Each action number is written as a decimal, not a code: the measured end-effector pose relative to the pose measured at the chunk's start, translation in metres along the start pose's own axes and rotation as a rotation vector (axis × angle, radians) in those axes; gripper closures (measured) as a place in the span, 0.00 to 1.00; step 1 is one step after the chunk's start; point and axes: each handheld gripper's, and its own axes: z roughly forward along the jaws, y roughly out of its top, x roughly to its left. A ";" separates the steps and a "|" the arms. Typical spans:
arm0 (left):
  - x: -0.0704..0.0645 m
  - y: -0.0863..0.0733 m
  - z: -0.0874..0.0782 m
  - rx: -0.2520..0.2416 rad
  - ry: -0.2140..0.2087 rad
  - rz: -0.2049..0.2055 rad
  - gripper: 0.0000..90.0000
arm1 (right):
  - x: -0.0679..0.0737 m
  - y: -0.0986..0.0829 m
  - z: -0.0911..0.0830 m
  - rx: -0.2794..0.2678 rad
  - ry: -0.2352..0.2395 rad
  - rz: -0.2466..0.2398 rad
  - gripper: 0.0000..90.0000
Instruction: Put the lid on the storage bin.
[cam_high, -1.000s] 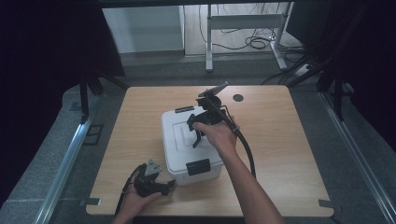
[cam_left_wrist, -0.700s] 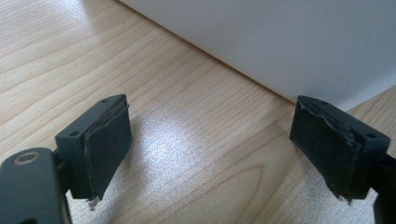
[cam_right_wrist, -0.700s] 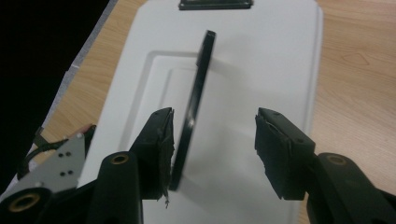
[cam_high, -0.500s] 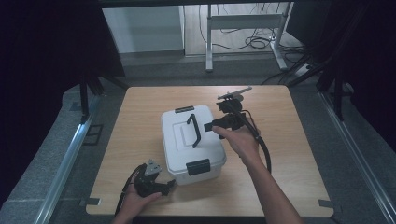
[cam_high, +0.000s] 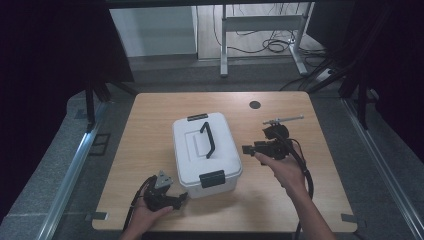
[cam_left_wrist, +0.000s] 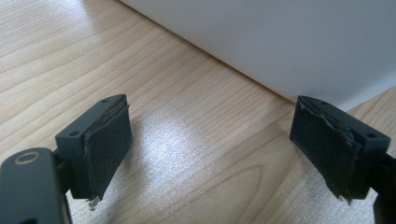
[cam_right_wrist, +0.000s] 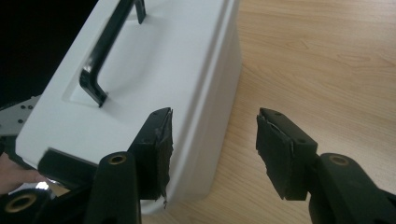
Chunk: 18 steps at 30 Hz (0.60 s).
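White plastic forms the lidded storage box (cam_high: 207, 153) that sits near the middle of the pale wooden table (cam_high: 150, 115), its black carry handle (cam_high: 208, 139) lying across the lid and black latches showing at the near end (cam_high: 212, 178) and far end (cam_high: 197, 117) of the box. The right gripper (cam_high: 248, 149) hangs just to the right of the box, jaws spread and holding nothing; in the right gripper view its jaws stand apart beside the box's side wall (cam_right_wrist: 219, 84), not touching it. The left gripper (cam_high: 181, 197) rests low at the box's near left corner, also spread wide and empty, with bare wood between its pads (cam_left_wrist: 107, 140) and the white wall (cam_left_wrist: 280, 42) just beyond.

The step in hand looks like working the box, probably its latches or handle. To do it well, each gripper should line up square with its target before closing. The left one is closest to the near latch and would need to turn toward it. Bracing the box with one gripper should keep the light plastic from sliding on the smooth wood.
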 end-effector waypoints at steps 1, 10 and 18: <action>0.000 0.000 0.000 -0.001 0.001 -0.001 0.14 | -0.003 -0.005 -0.001 -0.007 0.001 0.000 0.52; -0.001 0.000 0.000 -0.003 0.003 -0.004 0.14 | -0.034 -0.051 -0.005 -0.068 0.011 0.034 0.52; -0.001 0.000 0.000 -0.003 0.004 -0.005 0.14 | -0.057 -0.082 0.007 -0.071 0.018 0.099 0.52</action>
